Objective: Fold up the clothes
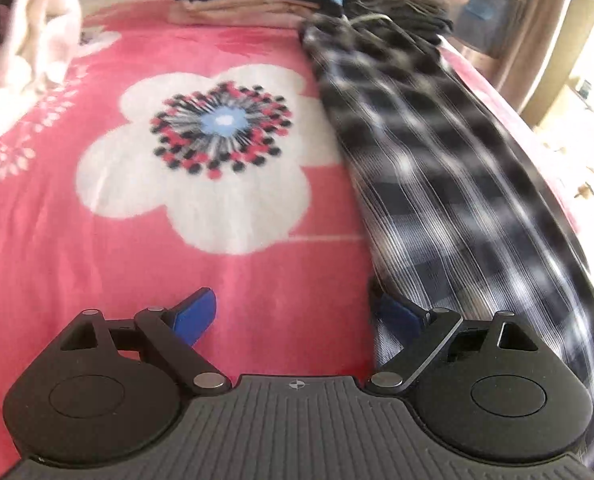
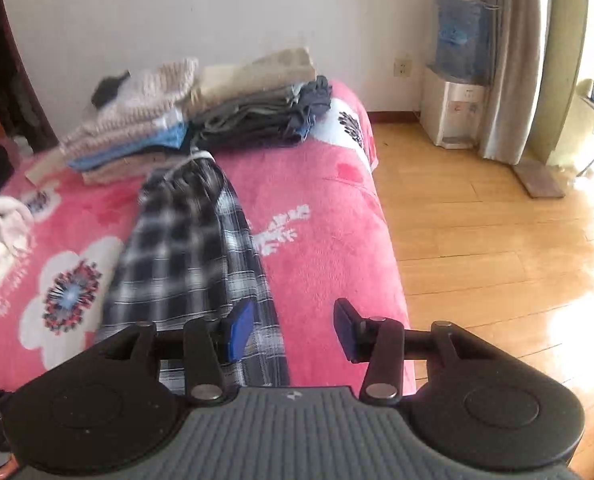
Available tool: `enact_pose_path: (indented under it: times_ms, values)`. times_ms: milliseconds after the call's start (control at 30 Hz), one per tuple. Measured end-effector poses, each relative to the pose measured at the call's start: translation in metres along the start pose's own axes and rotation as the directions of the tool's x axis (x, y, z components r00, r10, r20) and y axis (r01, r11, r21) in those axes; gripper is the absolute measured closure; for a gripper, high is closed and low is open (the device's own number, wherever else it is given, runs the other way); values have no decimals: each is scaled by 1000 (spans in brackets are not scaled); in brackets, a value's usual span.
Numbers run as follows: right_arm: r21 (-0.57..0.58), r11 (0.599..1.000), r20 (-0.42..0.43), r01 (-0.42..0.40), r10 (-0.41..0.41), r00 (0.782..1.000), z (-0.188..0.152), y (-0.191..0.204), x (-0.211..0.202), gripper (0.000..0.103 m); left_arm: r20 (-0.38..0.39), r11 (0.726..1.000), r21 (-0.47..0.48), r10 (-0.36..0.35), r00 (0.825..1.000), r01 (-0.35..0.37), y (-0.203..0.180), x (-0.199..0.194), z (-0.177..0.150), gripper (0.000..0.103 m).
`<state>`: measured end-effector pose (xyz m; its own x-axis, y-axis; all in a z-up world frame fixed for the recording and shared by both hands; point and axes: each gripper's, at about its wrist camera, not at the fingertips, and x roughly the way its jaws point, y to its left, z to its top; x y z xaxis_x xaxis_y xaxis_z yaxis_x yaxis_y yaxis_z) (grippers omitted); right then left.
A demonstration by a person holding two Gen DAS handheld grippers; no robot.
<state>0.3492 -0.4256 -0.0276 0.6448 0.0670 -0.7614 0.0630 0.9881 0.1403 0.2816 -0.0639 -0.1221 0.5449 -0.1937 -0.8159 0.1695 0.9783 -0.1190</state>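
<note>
A black-and-white plaid garment [image 1: 437,176] lies stretched long on the pink flowered blanket [image 1: 257,272], its waistband toward the far stacks. It also shows in the right wrist view [image 2: 185,248]. My left gripper [image 1: 293,316] is open and empty over the blanket, its right finger at the garment's near left edge. My right gripper [image 2: 293,328] is open and empty, its left finger over the garment's near right edge, the right finger over the blanket.
Two stacks of folded clothes [image 2: 201,112] sit at the far end of the bed. A crumpled white garment [image 1: 25,48] lies at the left. The bed's right edge [image 2: 389,240] drops to a wooden floor with a water dispenser [image 2: 453,108] and curtain.
</note>
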Motion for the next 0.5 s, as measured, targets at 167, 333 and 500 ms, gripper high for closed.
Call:
enact_pose_path:
  times_ms: [167,333,500]
  values:
    - [18,999,25,-39,39,999,-6,-3,-13,47,27,997,-69,20,999,-18,10,5,13,13]
    - [50,990,20,-130,129,991,-3,-2,6,37,51,994,-106,-15,999,20,21,19,32,13]
    - [139,967,5,-214,216,976,12,7,62,34,68,971,-179,-147,987,157,38,50,69,12]
